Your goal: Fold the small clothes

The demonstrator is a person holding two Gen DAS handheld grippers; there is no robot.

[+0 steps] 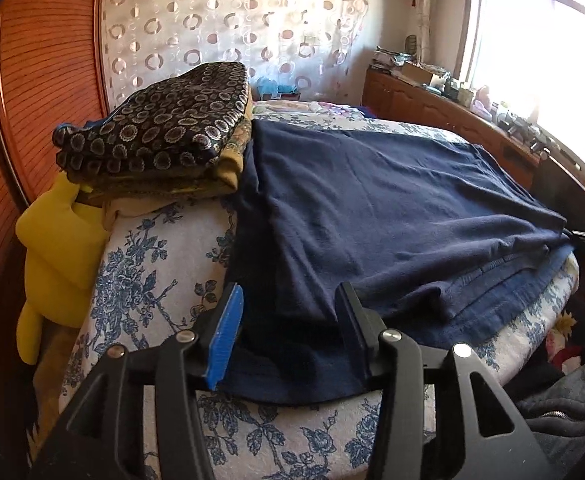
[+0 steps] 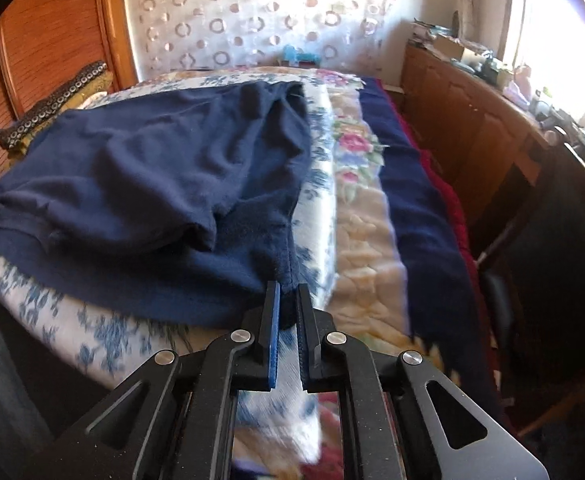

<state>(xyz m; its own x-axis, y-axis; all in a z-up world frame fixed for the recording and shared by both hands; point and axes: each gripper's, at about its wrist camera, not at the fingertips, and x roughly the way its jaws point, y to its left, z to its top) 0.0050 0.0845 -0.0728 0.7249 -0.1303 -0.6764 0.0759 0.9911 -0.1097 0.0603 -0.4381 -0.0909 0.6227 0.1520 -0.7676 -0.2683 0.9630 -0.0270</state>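
Note:
A navy blue garment [image 1: 372, 200] lies spread on the bed, folded over itself with a rumpled upper layer [image 2: 152, 168]. My left gripper [image 1: 291, 292] sits at the garment's near edge. Its jaws stand apart and the cloth's corner lies loose between them, with the blue pad [image 1: 224, 336] clear of the fabric. In the right wrist view my right gripper [image 2: 287, 288] is at the garment's other near corner. Its jaws are nearly together, pinching the navy hem.
A white bedcover with blue flowers [image 1: 152, 272] lies under the garment. A stack of folded clothes [image 1: 164, 136] topped by dark ring-patterned cloth sits at the back left, with a yellow cushion [image 1: 60, 248] beside it. A floral blanket [image 2: 360, 220] and wooden cabinets [image 2: 472, 128] lie right.

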